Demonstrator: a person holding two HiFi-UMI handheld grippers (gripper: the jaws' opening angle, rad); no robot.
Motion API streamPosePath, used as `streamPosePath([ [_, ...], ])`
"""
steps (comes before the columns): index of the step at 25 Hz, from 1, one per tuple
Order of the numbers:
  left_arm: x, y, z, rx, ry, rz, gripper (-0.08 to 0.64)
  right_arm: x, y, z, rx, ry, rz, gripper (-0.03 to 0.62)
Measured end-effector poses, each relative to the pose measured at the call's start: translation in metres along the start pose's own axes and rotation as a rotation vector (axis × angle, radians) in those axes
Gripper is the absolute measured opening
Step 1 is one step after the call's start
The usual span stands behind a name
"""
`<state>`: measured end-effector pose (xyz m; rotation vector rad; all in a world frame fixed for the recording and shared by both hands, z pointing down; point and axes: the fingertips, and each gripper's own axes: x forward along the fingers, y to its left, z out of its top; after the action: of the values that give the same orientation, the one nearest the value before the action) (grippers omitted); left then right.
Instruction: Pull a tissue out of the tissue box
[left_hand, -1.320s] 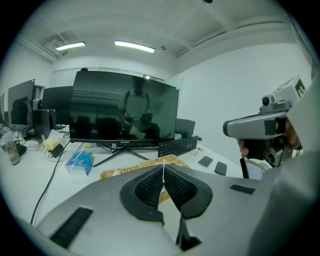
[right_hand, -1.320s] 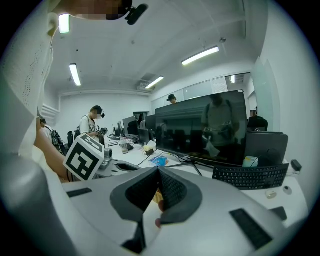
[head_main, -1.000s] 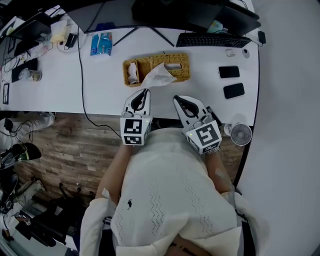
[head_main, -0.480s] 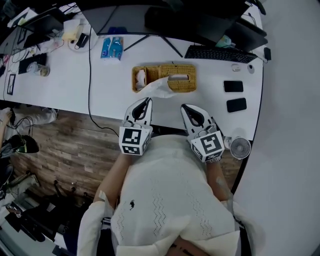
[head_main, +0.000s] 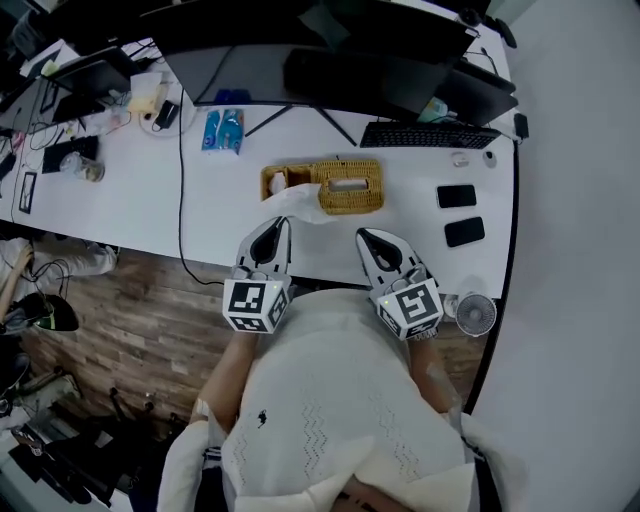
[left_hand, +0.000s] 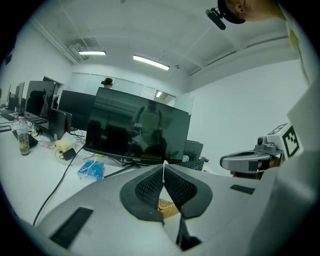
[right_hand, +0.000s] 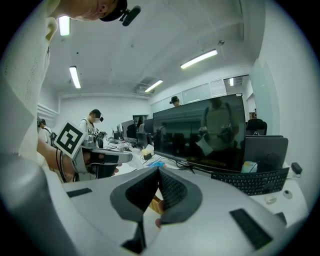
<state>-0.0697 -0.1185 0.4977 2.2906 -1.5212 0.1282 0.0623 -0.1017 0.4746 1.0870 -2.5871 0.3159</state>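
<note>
The thin white paper tissue (head_main: 296, 204), judged soft, light and tear-prone, trails from the woven wicker tissue box (head_main: 350, 188) to the left gripper (head_main: 271, 230), clamped on its free edge; the right gripper (head_main: 368, 240) is closed, empty.

white desk (head_main: 120, 205) | middle, near front edge: wicker tissue box (head_main: 350, 188) | right end: two dark phones (head_main: 456, 196) | back edge: keyboard (head_main: 430, 135), blue packet (head_main: 223, 130) | left half, back to front: black cable (head_main: 180, 180)
</note>
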Motion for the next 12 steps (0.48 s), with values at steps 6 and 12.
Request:
streamPosePath([
  [6, 0.004, -0.006, 0.011, 0.002, -0.023, -0.012, 0.014, -0.009, -0.009, 0.013, -0.011, -0.025, -0.015, 0.002],
  [12, 0.003, -0.010, 0.024, 0.014, -0.052, -0.030, 0.014, -0.012, -0.008, 0.018, -0.030, -0.034, -0.012, 0.002],
])
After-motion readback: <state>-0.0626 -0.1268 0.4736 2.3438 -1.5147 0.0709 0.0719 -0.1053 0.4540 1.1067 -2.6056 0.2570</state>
